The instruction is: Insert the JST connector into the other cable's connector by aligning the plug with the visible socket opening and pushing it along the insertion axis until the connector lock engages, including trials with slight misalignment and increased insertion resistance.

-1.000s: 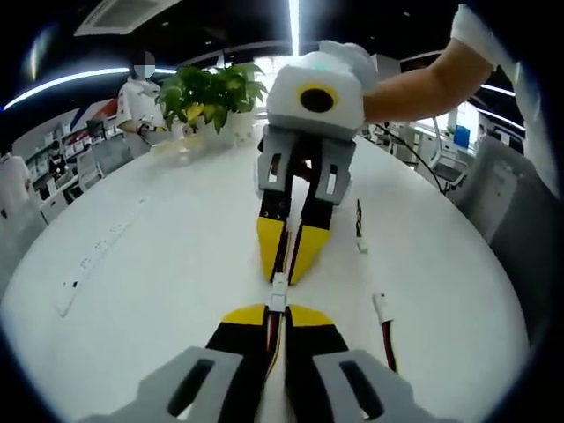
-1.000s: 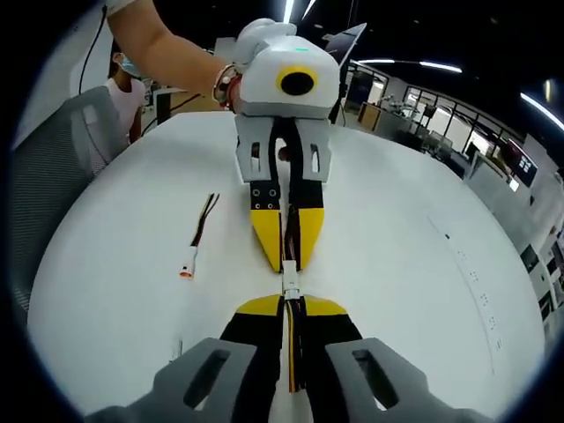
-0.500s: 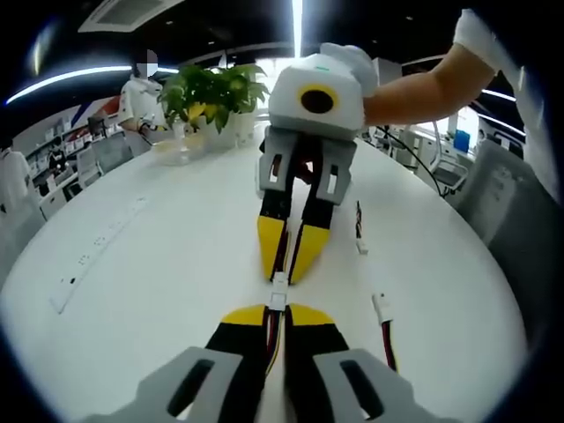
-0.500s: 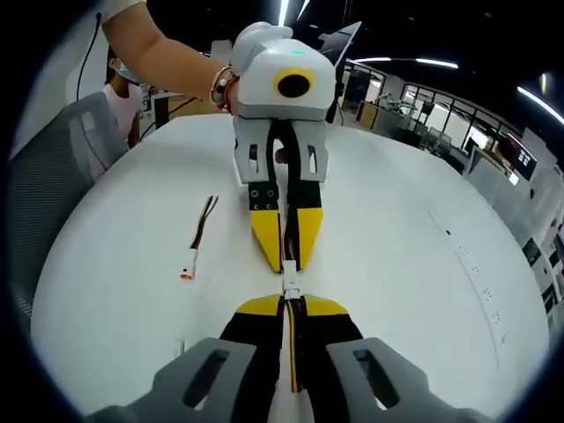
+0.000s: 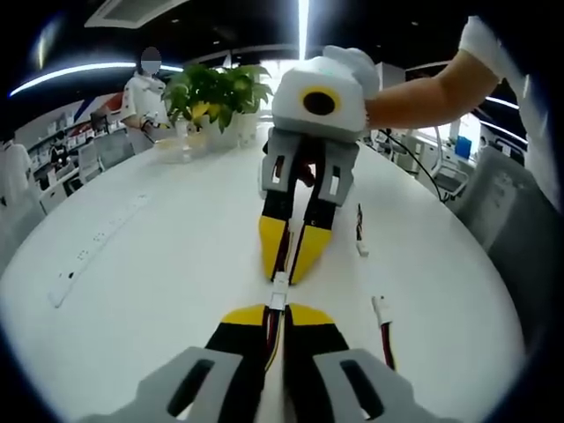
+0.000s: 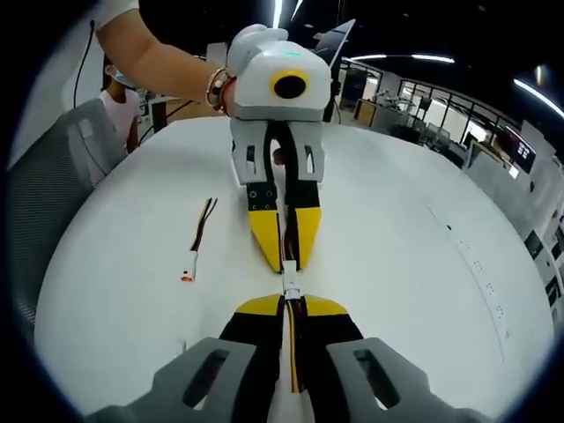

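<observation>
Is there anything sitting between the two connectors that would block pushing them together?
Nothing visible does. The left tool and right tool face each other nose to nose, and the white connectors meet in the short gap between their tips. The spare cables lie off to the side on the white table.

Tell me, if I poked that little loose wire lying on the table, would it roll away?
Probably not. The loose wire lies flat on the white table, thin with a small blocky plug at its end, so it would likely slide or bend rather than roll. It looks light and floppy, so a poke might just swing it round.
</observation>
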`<control>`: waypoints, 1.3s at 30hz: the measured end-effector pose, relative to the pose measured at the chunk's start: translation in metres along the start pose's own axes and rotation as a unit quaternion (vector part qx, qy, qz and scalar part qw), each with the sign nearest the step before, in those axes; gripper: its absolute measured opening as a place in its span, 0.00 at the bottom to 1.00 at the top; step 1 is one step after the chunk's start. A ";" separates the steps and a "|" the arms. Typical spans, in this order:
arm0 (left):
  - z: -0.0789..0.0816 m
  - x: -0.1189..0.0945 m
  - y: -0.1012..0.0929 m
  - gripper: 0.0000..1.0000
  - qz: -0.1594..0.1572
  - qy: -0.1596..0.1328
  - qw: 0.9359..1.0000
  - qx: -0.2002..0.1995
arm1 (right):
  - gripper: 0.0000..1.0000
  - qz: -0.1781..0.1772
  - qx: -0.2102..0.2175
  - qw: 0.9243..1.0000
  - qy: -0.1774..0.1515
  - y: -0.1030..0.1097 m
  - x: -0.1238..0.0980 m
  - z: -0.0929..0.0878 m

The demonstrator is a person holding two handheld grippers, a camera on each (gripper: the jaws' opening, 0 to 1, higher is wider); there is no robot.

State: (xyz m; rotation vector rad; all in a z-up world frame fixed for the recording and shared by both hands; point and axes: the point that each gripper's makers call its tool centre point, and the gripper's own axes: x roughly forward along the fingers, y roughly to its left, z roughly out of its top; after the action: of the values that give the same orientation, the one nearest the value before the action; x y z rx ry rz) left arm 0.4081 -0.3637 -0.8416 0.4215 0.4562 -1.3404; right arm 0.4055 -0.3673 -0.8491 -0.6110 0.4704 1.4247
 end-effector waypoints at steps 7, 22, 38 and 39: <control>0.001 0.000 -0.002 0.01 0.000 -0.002 1.000 0.000 | 0.05 0.002 0.005 1.000 -0.003 0.002 0.000 0.001; 0.001 -0.001 0.003 0.10 0.018 0.000 1.000 -0.018 | 0.10 -0.011 0.003 1.000 0.004 -0.003 -0.001 0.001; 0.002 -0.014 0.007 0.14 0.044 -0.014 0.999 -0.010 | 0.16 -0.021 0.017 1.000 0.007 -0.009 -0.008 0.001; 0.002 -0.015 0.007 0.14 0.046 -0.014 0.999 -0.010 | 0.16 -0.024 0.015 1.000 0.007 -0.010 -0.009 0.001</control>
State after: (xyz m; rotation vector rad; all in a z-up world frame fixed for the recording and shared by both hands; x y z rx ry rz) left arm 0.4129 -0.3515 -0.8314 0.4015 0.4227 -1.2505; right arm 0.4143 -0.3736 -0.8416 -0.6046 0.4844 1.3673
